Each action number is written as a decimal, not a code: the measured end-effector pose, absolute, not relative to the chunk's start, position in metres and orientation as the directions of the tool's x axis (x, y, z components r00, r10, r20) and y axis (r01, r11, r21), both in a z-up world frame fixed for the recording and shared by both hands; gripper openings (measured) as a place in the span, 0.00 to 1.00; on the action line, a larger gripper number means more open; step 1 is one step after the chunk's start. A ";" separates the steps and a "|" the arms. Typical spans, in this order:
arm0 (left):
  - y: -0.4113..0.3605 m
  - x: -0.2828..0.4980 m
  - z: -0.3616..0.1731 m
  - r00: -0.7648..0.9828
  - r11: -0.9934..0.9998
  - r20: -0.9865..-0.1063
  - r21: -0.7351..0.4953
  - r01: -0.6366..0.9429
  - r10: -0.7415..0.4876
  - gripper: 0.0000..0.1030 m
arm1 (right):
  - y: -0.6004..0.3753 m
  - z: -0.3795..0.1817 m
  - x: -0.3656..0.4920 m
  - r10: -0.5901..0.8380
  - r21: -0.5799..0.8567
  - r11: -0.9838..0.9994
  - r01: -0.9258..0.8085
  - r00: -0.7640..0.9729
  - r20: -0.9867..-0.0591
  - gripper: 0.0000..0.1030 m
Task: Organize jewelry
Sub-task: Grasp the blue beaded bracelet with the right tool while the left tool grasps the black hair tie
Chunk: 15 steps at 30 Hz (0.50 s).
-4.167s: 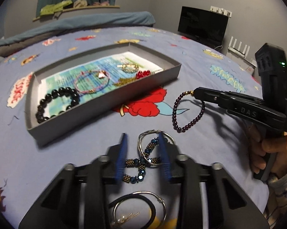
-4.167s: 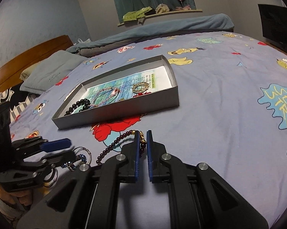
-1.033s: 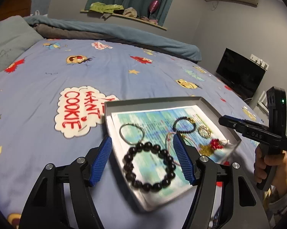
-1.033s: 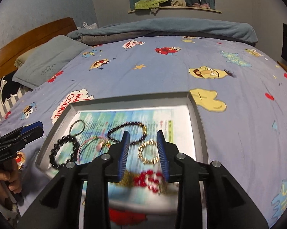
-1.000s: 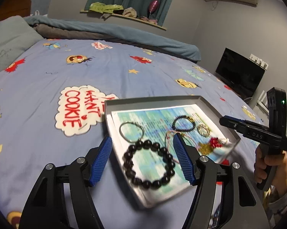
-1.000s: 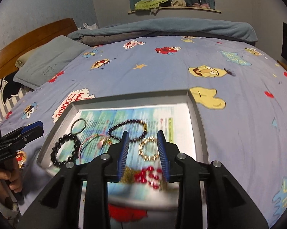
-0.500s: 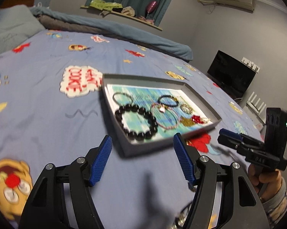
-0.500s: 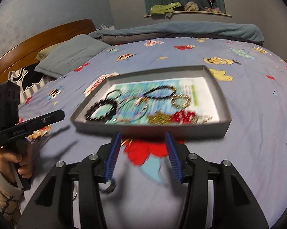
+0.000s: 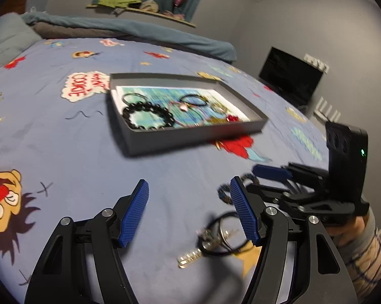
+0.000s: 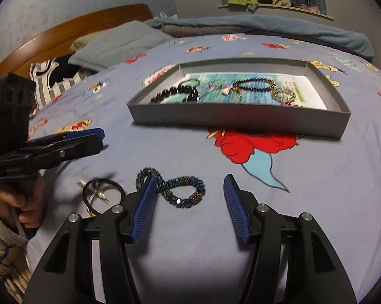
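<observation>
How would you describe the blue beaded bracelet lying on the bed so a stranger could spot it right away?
Find the grey tray on the cartoon-print bedsheet. On the sheet in front of it, left of the red character print, lies the blue beaded bracelet. Unlike the plain black hair tie beside it, it is sparkly and twisted into a figure eight.

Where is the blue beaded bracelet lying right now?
Right wrist view: blue beaded bracelet lies on the bedspread, ahead of the open right tool, outside the tray.
</observation>
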<state>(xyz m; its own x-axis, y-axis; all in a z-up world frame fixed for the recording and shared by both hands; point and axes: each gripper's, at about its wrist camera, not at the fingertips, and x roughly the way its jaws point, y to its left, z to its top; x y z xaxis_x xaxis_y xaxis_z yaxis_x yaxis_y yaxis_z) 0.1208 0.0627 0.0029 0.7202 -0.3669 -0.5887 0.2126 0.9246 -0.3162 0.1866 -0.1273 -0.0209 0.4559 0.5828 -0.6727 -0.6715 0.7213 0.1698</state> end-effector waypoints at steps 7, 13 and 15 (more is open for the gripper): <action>0.049 0.114 -0.001 0.668 0.904 -0.609 -0.302 0.304 -0.428 0.65 | -0.138 -0.018 0.190 0.591 0.199 0.741 -0.642 0.482 -0.647 0.08; 0.046 0.111 -0.008 0.630 0.894 -0.634 -0.307 0.327 -0.448 0.47 | -0.148 -0.017 0.197 0.595 0.231 0.756 -0.613 0.495 -0.633 0.08; 0.046 0.111 -0.009 0.619 0.892 -0.642 -0.307 0.332 -0.451 0.38 | -0.147 -0.017 0.197 0.592 0.225 0.756 -0.615 0.495 -0.636 0.08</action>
